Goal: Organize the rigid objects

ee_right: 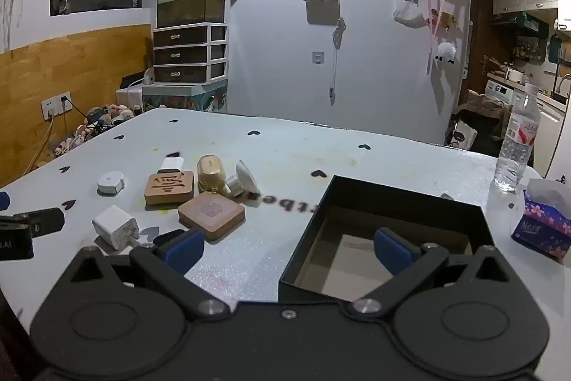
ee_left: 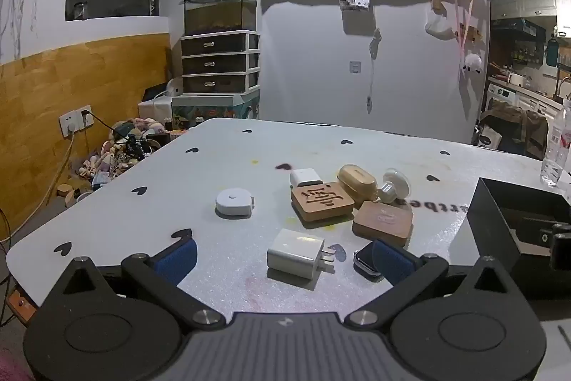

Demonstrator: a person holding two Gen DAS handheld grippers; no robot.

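Observation:
Small rigid objects lie on the white table [ee_left: 228,149]: a white charger plug [ee_left: 296,253], a round white tape measure [ee_left: 233,201], a carved wooden block [ee_left: 322,201], a second wooden block [ee_left: 383,223], a tan case [ee_left: 357,181], a white adapter [ee_left: 306,178], a white suction knob [ee_left: 392,188] and a smartwatch [ee_left: 365,261]. My left gripper [ee_left: 283,259] is open around the charger plug, just in front of it. My right gripper [ee_right: 289,250] is open and empty at the near left corner of the empty black box [ee_right: 389,238]. The same pile shows in the right wrist view [ee_right: 171,190].
A water bottle [ee_right: 517,145] and a tissue pack [ee_right: 542,224] stand at the right of the table. The black box also shows in the left wrist view [ee_left: 506,220]. The left gripper's body is at the left edge of the right wrist view [ee_right: 21,231].

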